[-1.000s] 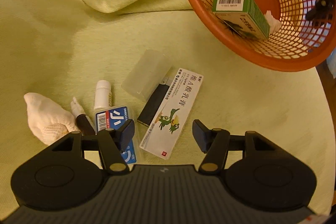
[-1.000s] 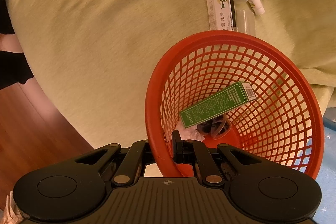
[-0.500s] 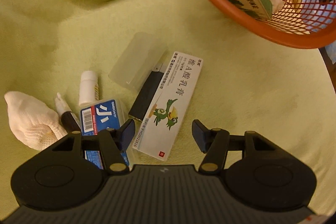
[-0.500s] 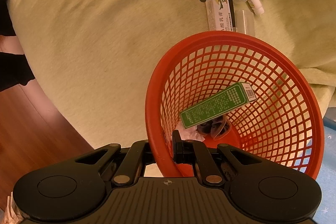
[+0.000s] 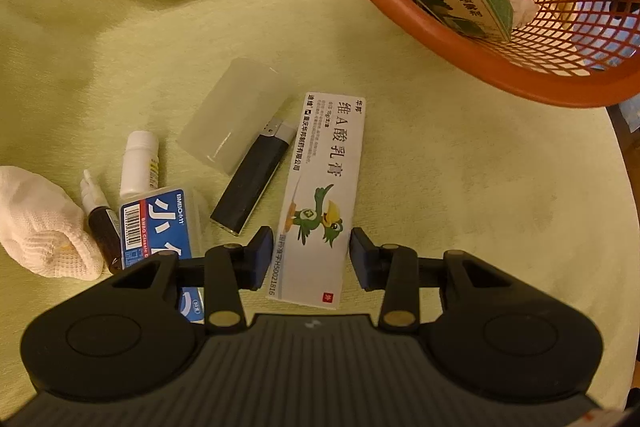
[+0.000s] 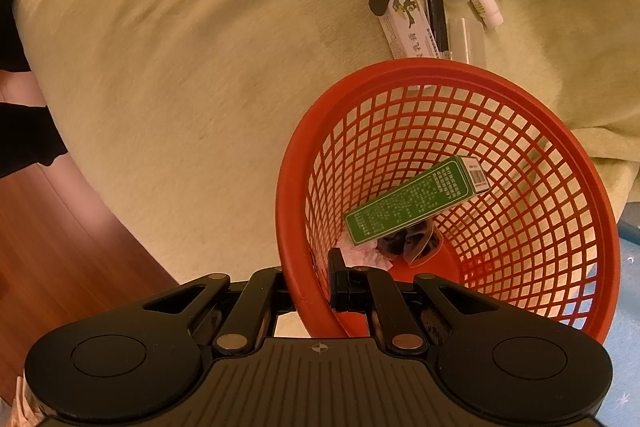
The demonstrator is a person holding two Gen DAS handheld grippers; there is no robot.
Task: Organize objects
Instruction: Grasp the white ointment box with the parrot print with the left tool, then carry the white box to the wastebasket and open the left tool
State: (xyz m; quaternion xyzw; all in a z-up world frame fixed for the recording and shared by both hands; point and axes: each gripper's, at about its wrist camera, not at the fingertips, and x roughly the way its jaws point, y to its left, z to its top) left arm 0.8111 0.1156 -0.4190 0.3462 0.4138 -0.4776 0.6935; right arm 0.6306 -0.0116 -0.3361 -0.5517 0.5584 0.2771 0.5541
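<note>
Left wrist view: the white ointment box (image 5: 320, 199), printed with a green cartoon bird, lies flat on the yellow-green tablecloth (image 5: 460, 187), well in from the table's curved right edge, its near end between the blue pads of the left gripper (image 5: 312, 259). The jaws have just been closing around it and now stand just beside its long sides; whether the pads already press cannot be told. A grip so near one end could let the box swing or slip on lifting, and the left pad sits close to the black lighter (image 5: 254, 179), which it might nudge. Beyond lie a clear plastic case (image 5: 230, 115), a blue-labelled box (image 5: 160, 223) partly hidden by the gripper, a white-capped bottle (image 5: 138, 165), a small dark vial (image 5: 100, 223) and a white cloth bundle (image 5: 38, 223), cut off at the frame. The right gripper (image 6: 316, 287) is clamped on the rim of the red mesh basket (image 6: 440, 75), tilted at the table's edge; if released it could tip. Inside, a green carton (image 6: 416, 205) covers crumpled items too obscured to identify.
</note>
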